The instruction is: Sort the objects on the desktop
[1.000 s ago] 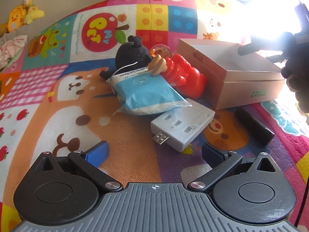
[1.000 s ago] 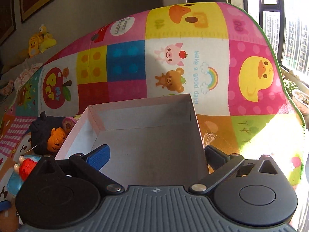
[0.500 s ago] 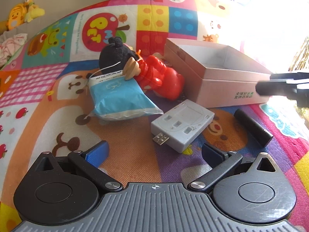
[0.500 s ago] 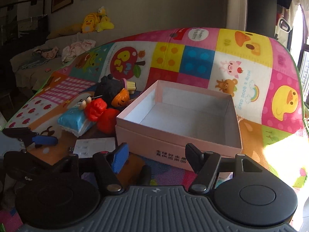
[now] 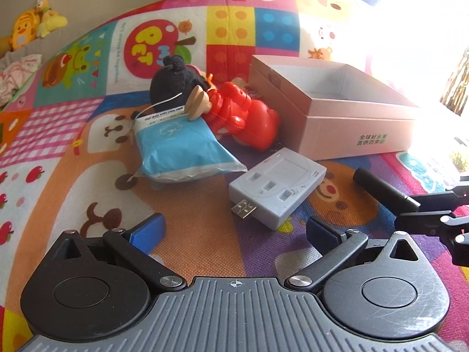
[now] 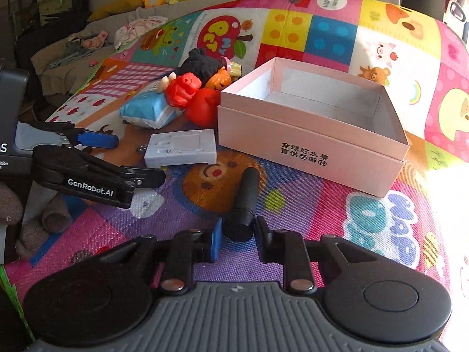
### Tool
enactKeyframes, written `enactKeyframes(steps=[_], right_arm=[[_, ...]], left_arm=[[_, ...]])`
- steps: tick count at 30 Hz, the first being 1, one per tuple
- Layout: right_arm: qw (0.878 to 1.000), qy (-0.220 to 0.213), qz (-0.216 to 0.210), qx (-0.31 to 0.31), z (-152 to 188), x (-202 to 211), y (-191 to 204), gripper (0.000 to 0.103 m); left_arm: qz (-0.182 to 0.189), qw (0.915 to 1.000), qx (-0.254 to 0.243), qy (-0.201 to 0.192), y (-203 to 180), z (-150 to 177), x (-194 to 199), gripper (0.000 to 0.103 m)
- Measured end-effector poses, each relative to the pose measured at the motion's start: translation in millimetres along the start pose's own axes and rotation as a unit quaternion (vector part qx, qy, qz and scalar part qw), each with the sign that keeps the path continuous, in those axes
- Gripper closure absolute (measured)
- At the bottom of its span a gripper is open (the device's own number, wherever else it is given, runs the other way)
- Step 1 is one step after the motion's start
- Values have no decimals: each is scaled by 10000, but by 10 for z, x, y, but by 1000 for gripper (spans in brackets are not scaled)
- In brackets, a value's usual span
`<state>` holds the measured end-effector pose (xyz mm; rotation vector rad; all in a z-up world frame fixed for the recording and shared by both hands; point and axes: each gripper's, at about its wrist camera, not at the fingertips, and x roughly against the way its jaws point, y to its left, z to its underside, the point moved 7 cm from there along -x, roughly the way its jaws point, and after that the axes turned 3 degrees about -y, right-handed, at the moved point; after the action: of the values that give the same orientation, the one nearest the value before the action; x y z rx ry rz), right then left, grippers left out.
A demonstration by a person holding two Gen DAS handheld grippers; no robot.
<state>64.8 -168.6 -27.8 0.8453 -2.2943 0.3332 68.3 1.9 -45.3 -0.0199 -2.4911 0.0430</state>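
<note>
Item: right tool [image 6: 236, 236], jaws closing on the near end of the black cylinder [image 6: 244, 202], which lies on the play mat [image 6: 307, 205] directly ahead of your fingertips, pointing away toward the pink box [image 6: 310, 135]. The pads look just at its sides; firm contact cannot be confirmed. Risk: you hold only the end of a round, smooth body, so it may roll out of the pinch, or droop and swing once lifted. Risk: the box wall stands ahead and slightly right, so a low carry could knock the cylinder against its rim. Item: left tool [image 5: 234, 231], jaws wide apart and holding nothing, with the grey USB adapter [image 5: 277, 187] just ahead of it. Beyond that lie the blue tissue pack [image 5: 181, 149], red toy [image 5: 243, 117] and black plush [image 5: 173, 82], piled touching one another, so pulling one out may drag its neighbours. Writing: green Chinese characters on the box front, "全球好水果" legible in the right view; "GenRobot.AI" on the left tool's finger; "PET" on the mat's apple.
</note>
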Motion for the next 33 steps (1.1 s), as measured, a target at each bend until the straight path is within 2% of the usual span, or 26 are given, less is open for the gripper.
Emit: enactKeyframes(steps=[2,3,5,7,8,10,14,16,19,21,23,29,33], right_arm=[[9983,-124,184,541,-15,36,46,80],[9954,-240,459,803,-31,46,16,80],[9840,-443,1287,1151,-95,40,-133,79],[9758,-481,1852,1060,-149,27,-329,72],[9777,-483,1880,802,-166,36,-418,68],[9850,-500,1638,193,-155,63,-521,51],[9893,-583,1304,-310,-28,59,-500,34],[9889,-572,1249,-571,41,30,-505,29],[9875,-519,1098,-1000,138,-7,-526,25],[9849,-619,1158,-1125,136,24,-552,23],[9813,-765,1182,-1311,128,60,-596,11],[9725,-822,1120,-1871,168,67,-753,5],[9712,-818,1121,-1937,176,65,-761,4]], left_arm=[[-4,10000,-4,1,0,0,0,0],[-3,10000,-3,0,0,0,0,0],[-1,10000,-1,0,-1,-1,0,0],[-3,10000,-3,0,1,0,0,0],[-2,10000,-1,-1,-1,-1,0,0],[0,10000,2,-1,2,0,0,0],[2,10000,4,-1,-1,-2,0,0],[11,10000,22,-18,-1,-6,4,0],[319,9995,43,-80,-35,-43,18,0],[370,9993,-49,-95,-93,-89,-13,0],[309,9993,-199,-90,-150,-143,-94,0],[294,9984,-465,-134,-274,-230,-213,36],[532,9961,-698,-130,-347,-123,-63,50]])
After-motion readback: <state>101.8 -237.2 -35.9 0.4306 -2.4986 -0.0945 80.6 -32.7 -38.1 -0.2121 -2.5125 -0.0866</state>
